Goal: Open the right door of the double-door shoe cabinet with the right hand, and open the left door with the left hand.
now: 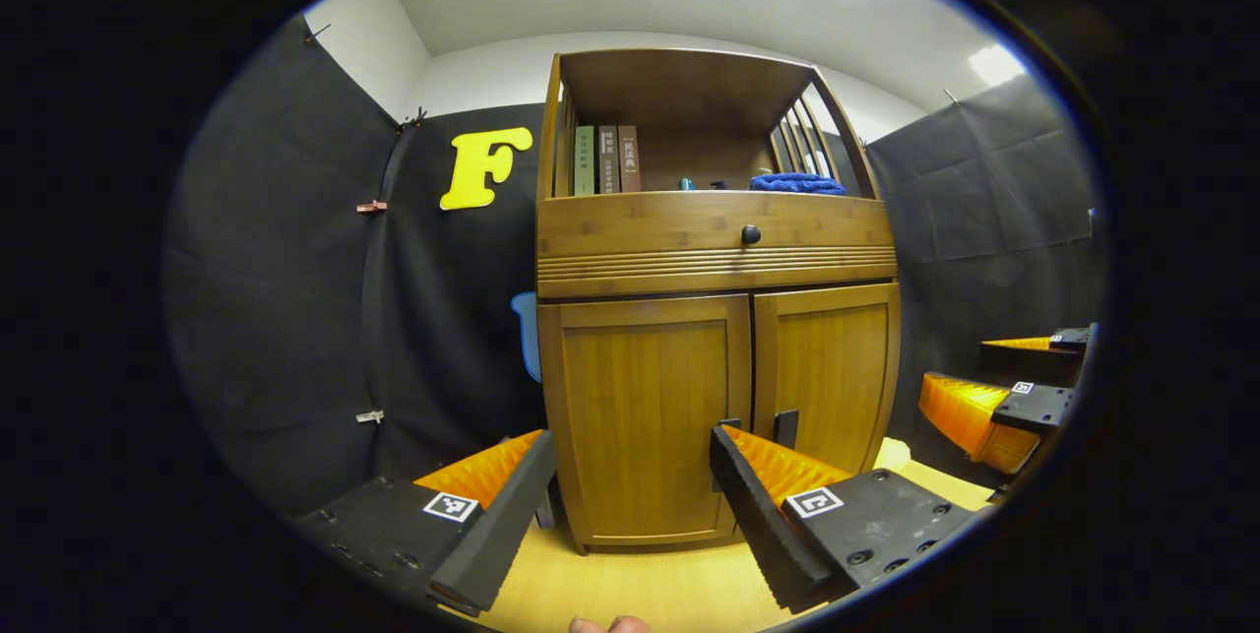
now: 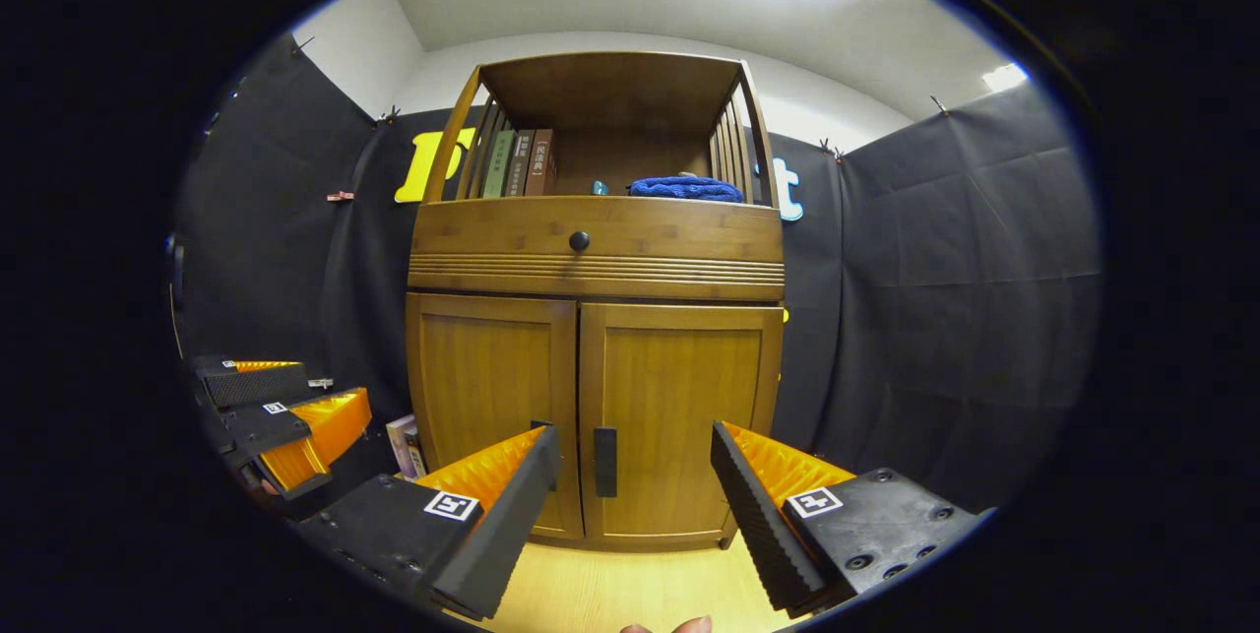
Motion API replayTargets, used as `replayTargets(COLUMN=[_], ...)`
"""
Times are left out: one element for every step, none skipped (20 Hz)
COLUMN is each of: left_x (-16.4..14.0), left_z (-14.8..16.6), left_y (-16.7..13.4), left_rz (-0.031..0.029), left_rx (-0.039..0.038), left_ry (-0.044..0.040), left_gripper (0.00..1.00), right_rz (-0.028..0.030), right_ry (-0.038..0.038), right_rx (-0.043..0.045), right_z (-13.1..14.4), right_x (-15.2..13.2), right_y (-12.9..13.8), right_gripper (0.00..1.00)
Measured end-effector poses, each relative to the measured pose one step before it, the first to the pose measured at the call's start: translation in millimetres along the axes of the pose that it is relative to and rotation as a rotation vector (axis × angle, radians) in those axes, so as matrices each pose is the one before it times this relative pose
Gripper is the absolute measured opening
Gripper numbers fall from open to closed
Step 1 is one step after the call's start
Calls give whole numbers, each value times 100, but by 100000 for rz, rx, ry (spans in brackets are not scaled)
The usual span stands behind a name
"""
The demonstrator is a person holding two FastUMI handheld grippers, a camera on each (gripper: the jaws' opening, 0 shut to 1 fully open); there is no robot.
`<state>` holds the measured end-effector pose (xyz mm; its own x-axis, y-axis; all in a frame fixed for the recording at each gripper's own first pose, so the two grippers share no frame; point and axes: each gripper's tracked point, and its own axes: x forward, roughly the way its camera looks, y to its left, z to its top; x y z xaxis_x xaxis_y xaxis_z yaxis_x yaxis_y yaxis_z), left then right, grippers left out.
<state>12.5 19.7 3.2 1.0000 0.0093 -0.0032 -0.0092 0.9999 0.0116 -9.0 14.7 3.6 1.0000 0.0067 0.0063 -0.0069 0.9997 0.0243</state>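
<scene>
We are at the very start. Both doors of the shoe cabinet (image 2: 596, 318) look shut, and no gripper touches them yet, so we think the step in hand is reaching for the right door.

In the right gripper view, our right gripper (image 2: 630, 505) is wide open with nothing between its fingers. The right door (image 2: 679, 416) stands straight ahead of it, a little way off. The right door's handle (image 2: 604, 462) is a small dark bar near the middle seam, low on the door. It sits between the two fingers in that view, a bit nearer the left finger. So next we think the right gripper has to go forward, close on that bar, and pull the door out toward us, swinging it to the right.

In the left gripper view, our left gripper (image 1: 630, 505) is open too and holds nothing. The left door (image 1: 645, 416) is right in front of it, apart from it. The left door's handle (image 1: 729, 424) peeks out just above one finger (image 1: 758, 505), close to the seam. The right gripper shows off to the side there, near the cabinet's right edge.

The cabinet stands on a pale wooden floor (image 2: 591, 594). Books (image 2: 520, 163) and a blue cloth (image 2: 686, 188) sit on the open shelf up top, well above the doors.

The two handles are very close together, so we must take care to grab the right one.
</scene>
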Motion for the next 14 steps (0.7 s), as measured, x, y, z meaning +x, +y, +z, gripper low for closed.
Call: replayTargets(left_x=[-262,-212,-250,-254,-333,-242,-299,-215,-249,-218,-227,-260,-240,-143], left_z=[50,167,-55,7,-150,-35,-179,-112,-236,-4,-119,-28,-180,-107], left_y=[155,150,293,233,214,230,186,135,136,164,277,226,166,224], left_rz=[369,449,562,570,527,659,519,350,302,466,486,452,356,432], left_rx=[343,492,608,404,100,-215,-469,-506,-312,-48,120,113,28,37], left_ry=[-233,-335,-96,-8,211,63,258,335,438,230,280,127,230,404], left_gripper=[98,98,99,98,99,98,97,98,97,98,97,99,98,98], right_rz=[-1,-55,-87,134,311,315,374,390,416,588,573,819,807,209], right_ry=[-308,-207,234,592,518,159,-77,-561,-172,513,927,1109,1024,1416], right_rx=[292,120,6,55,29,-236,-705,-1078,-1166,-581,150,1004,835,807], right_z=[133,-59,-43,-145,-131,-46,-180,-12,-126,-380,-428,-471,-469,-687], right_x=[-53,39,225,308,178,444,544,593,721,710,765,825,801,884], right_y=[33,52,-6,-5,102,51,67,112,157,200,152,277,248,199], right_gripper=[96,98,98,97,98,98,98,98,99,97,98,98,98,96])
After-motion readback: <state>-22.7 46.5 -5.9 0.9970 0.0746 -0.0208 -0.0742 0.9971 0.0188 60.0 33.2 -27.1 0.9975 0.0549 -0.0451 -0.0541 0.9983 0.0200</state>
